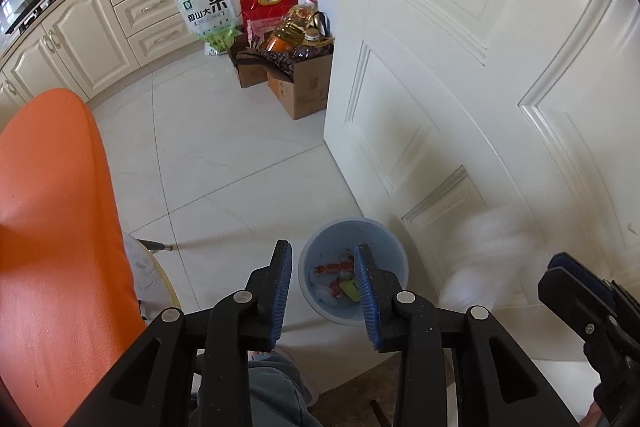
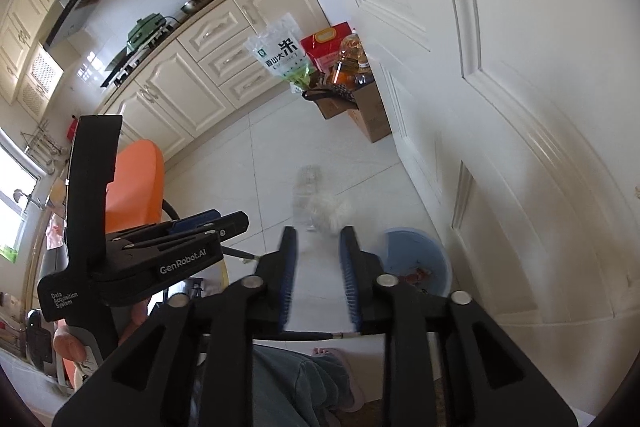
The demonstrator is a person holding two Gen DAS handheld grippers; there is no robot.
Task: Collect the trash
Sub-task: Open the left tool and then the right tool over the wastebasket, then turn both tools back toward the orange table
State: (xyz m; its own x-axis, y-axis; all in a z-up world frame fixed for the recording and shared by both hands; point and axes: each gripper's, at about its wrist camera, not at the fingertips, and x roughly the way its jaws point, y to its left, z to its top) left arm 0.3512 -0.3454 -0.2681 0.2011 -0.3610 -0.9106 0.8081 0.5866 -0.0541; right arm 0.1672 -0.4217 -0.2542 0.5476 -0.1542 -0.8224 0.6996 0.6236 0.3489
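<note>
Tissue (image 2: 332, 211) just beyond right tool (image 2: 318, 239)

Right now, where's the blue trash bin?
The blue trash bin sits on the white tile floor at the foot of the white door, low centre in the left wrist view, just beyond the left tongs; wrappers lie inside.

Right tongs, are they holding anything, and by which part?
Nothing is held. The right tongs stand open, and a blurred white wad with a clear bottle is loose in the air beyond them.
</note>
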